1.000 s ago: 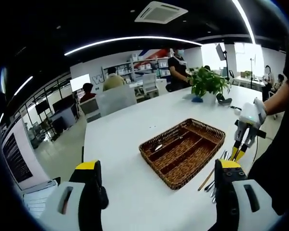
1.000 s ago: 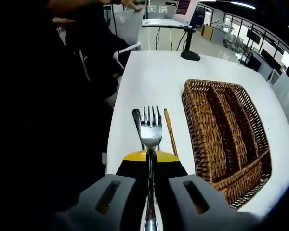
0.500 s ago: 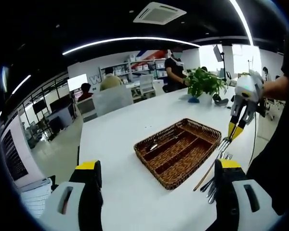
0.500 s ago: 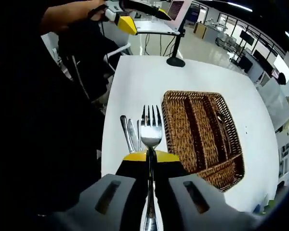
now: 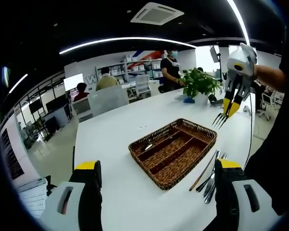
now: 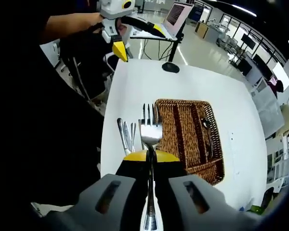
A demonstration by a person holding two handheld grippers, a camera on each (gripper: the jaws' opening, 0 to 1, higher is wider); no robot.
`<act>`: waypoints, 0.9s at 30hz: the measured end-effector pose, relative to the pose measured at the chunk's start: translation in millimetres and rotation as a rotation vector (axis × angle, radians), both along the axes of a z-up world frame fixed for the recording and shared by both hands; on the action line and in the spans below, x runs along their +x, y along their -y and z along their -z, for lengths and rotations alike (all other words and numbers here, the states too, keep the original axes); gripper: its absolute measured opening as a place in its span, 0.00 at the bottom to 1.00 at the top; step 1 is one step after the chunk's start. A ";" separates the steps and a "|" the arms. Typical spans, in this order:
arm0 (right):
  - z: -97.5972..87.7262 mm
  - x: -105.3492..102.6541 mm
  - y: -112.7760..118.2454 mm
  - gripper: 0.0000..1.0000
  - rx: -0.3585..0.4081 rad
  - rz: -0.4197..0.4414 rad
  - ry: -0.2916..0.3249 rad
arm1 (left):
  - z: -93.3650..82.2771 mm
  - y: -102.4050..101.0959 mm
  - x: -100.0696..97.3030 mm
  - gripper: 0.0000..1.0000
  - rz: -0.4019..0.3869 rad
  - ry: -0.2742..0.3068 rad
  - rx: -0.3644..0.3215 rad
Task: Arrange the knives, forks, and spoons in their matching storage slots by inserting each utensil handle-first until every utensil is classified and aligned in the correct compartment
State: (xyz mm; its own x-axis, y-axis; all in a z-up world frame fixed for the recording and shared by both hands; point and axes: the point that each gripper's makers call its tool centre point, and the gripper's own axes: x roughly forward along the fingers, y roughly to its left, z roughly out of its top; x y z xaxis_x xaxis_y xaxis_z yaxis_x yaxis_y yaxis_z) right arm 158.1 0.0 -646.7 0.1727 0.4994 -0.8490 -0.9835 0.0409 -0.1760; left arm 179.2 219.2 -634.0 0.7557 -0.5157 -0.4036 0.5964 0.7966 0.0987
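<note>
- Left gripper view: my left gripper stood with its jaws spread wide and nothing between them, low over the white table.
- One wicker tray lay on that table, with what looked like one spoon in a slot.
- My right gripper pinched one fork, tines forward, raised above the tray.
- Beside the tray lay loose utensils and one chopstick; I could not count the utensils exactly.

Bare white tabletop surrounds the brown woven wicker tray on three sides. Loose steel cutlery lies just beside its fourth rim. Air above tray unobstructed.
</note>
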 end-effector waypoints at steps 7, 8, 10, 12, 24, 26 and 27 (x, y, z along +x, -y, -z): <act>-8.3 2.1 -2.0 0.00 -0.005 -0.003 0.020 | 2.1 2.9 8.5 0.99 0.028 -0.005 -0.021; -8.3 3.5 -2.4 0.00 -0.007 -0.002 0.021 | 3.4 3.0 10.3 0.99 0.033 -0.009 -0.023; -8.9 7.1 -3.6 0.00 -0.009 0.008 0.020 | 6.4 2.4 11.8 0.99 0.039 -0.022 -0.001; -10.2 9.7 -5.8 0.00 -0.007 0.007 0.021 | 6.1 2.1 12.2 0.99 0.045 -0.022 0.012; -4.7 30.2 -7.3 0.00 -0.035 -0.003 0.044 | 5.9 -1.4 22.5 0.99 0.055 -0.042 0.004; -4.0 32.9 -6.7 0.00 -0.043 -0.008 0.044 | 5.8 0.8 22.6 0.99 0.059 -0.042 0.002; -4.0 33.5 -6.7 0.00 -0.043 -0.009 0.044 | 6.4 2.0 22.6 0.99 0.063 -0.044 0.005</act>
State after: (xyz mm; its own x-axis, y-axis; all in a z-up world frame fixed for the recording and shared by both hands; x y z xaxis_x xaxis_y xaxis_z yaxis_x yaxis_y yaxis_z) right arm 191.5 6.6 -642.7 0.2058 0.4641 -0.8616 -0.9752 0.0236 -0.2202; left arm 201.8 217.2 -640.5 0.7038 -0.5593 -0.4381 0.6488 0.7572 0.0755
